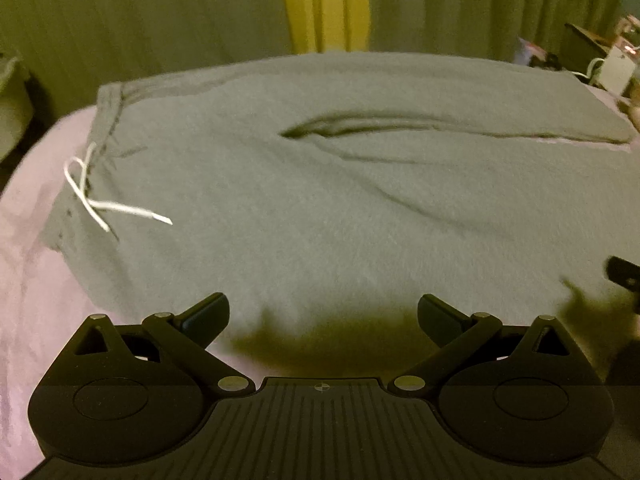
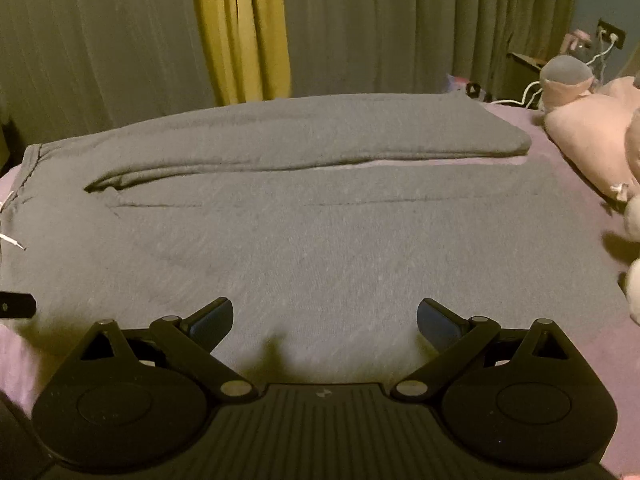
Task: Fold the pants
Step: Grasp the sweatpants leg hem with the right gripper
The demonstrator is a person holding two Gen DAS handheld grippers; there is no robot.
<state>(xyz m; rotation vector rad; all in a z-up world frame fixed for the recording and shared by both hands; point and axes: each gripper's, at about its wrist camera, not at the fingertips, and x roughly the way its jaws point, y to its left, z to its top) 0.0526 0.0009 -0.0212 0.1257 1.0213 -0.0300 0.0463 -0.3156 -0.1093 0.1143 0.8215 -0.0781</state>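
Left black two-finger gripper (image 1: 323,316): fingers spread wide, holding nothing, above the near hem of the grey knit sweatpants (image 1: 320,200). Right black two-finger gripper (image 2: 325,320): likewise wide, empty. Pants lie flat across the lilac bed sheet (image 1: 24,280), waistband and white drawstring (image 1: 100,200) toward its left edge, legs toward the right. Green-and-yellow curtains (image 2: 240,32) beyond the far edge.

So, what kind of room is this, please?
Probably a bedroom: the grey pants lie on a bed with a pink sheet, pink pillows at one side, curtains behind.
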